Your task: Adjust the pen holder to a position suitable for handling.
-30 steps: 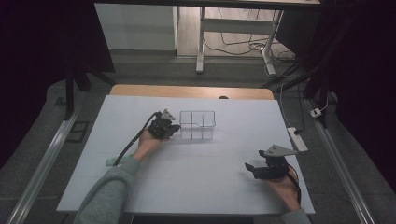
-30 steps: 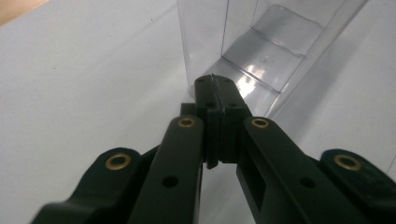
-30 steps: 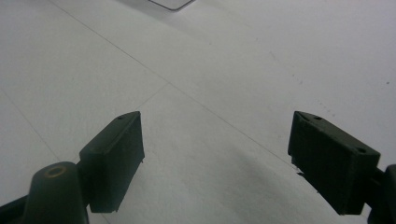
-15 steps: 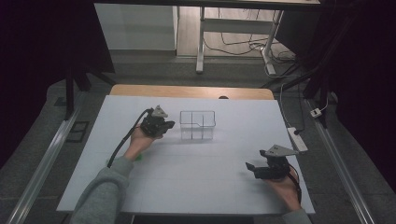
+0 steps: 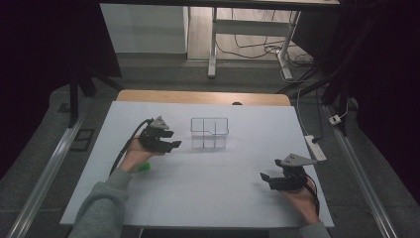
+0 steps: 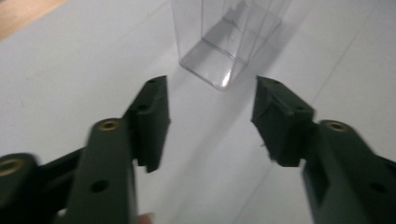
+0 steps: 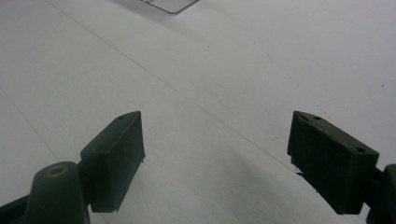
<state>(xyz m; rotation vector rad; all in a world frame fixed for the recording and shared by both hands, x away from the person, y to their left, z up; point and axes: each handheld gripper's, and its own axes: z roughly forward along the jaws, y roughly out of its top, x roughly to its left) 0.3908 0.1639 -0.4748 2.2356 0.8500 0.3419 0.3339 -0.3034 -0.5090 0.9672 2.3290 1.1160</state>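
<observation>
White covering is lying over the table (image 5: 208,188), with a strip of bare wood showing along its far edge and dark floor, cables and a power strip (image 5: 315,148) sitting beyond and to the right. Near the middle of the far half, a clear plastic box (image 5: 210,132) divided into compartments is standing upright on the surface. The left gripper (image 5: 171,143) is hovering just beside the box's left side, jaws spread apart and gripping nothing; in the left gripper view the box (image 6: 224,42) is appearing just ahead of the gap between the jaws, not touching them. A small green object (image 5: 143,167) is peeking out from under the left hand (image 5: 132,157), too hidden to identify. The right gripper (image 5: 267,179) is staying low near the table's right front corner, well apart from the box, jaws wide and empty over bare white surface
</observation>
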